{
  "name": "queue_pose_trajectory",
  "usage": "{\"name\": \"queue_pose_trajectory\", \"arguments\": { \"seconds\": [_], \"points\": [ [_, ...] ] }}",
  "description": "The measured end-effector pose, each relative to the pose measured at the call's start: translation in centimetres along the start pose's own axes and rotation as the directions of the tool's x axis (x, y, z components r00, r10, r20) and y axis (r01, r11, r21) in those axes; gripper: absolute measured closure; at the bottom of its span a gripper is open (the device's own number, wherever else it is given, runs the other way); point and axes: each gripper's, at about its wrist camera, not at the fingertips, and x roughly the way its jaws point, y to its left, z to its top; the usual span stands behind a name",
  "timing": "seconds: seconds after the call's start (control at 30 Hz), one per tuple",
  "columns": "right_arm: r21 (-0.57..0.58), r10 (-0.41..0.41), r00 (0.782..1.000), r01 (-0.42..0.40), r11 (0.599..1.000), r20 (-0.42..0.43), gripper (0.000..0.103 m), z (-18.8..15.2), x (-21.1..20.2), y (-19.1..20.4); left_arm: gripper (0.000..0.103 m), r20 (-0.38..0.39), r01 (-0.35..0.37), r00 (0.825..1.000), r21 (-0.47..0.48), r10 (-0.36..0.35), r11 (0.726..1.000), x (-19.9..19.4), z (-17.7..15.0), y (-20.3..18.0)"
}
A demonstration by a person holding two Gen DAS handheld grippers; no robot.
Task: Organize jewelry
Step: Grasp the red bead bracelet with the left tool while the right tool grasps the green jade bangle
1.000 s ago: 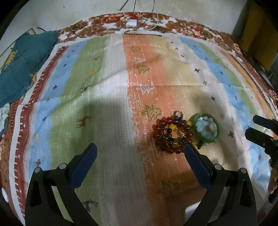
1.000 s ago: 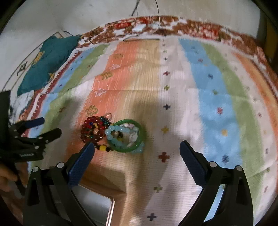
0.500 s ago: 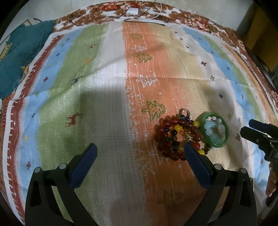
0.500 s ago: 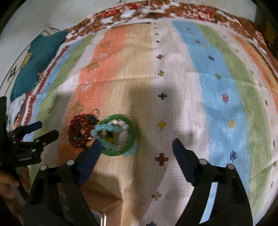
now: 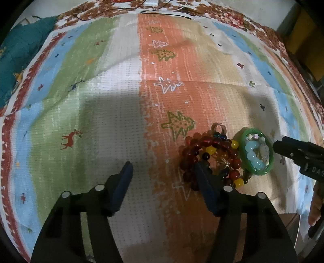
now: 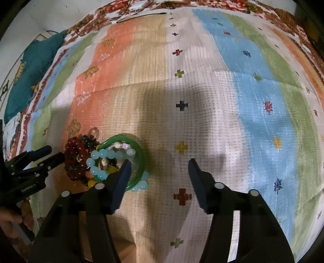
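Observation:
A heap of jewelry lies on the striped cloth. A dark red bead bracelet with yellow beads lies left of a green bangle that holds a light blue bead bracelet. My left gripper is open, its right finger at the red beads' near edge. My right gripper is open, its left finger over the bangle, next to the blue beads and red beads. Each gripper shows in the other's view, the right and the left.
A teal cloth lies off the far left corner. Cables and a white plug lie along the far edge. A brown box edge shows at the near right, below the cloth.
Both grippers moved down and closer to the jewelry and narrowed their jaws. The left finger of the right gripper now overlaps the green bangle.

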Motion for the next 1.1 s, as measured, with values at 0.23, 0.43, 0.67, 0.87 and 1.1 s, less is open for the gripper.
{"name": "queue_pose_trajectory", "arguments": {
  "seconds": [0.23,0.43,0.67,0.87,1.1],
  "points": [
    [-0.01,-0.018,1.0,0.018,1.0,-0.015,0.049,0.5,1.2,0.2,0.047,-0.005,-0.001,1.0,0.004,0.001,1.0,0.7,0.4,-0.1],
    [-0.03,-0.038,0.999,0.038,0.999,-0.021,0.051,0.3,1.9,0.5,0.047,-0.008,0.004,1.0,0.007,-0.004,1.0,0.9,0.5,0.0],
    [-0.033,-0.044,0.999,0.043,0.999,-0.019,0.072,0.6,2.3,0.6,0.059,-0.018,0.045,0.999,-0.016,-0.046,0.999,1.0,0.5,0.3],
    [-0.043,-0.02,0.999,0.019,0.999,-0.027,0.084,0.6,2.4,0.9,0.072,-0.023,0.07,0.997,-0.011,-0.07,0.997,1.4,0.4,-0.2],
    [-0.057,-0.005,1.0,0.004,0.998,-0.03,0.091,0.6,2.3,1.0,0.09,-0.033,0.083,0.996,0.015,-0.083,0.996,2.1,0.7,-1.1]
  ]
}}
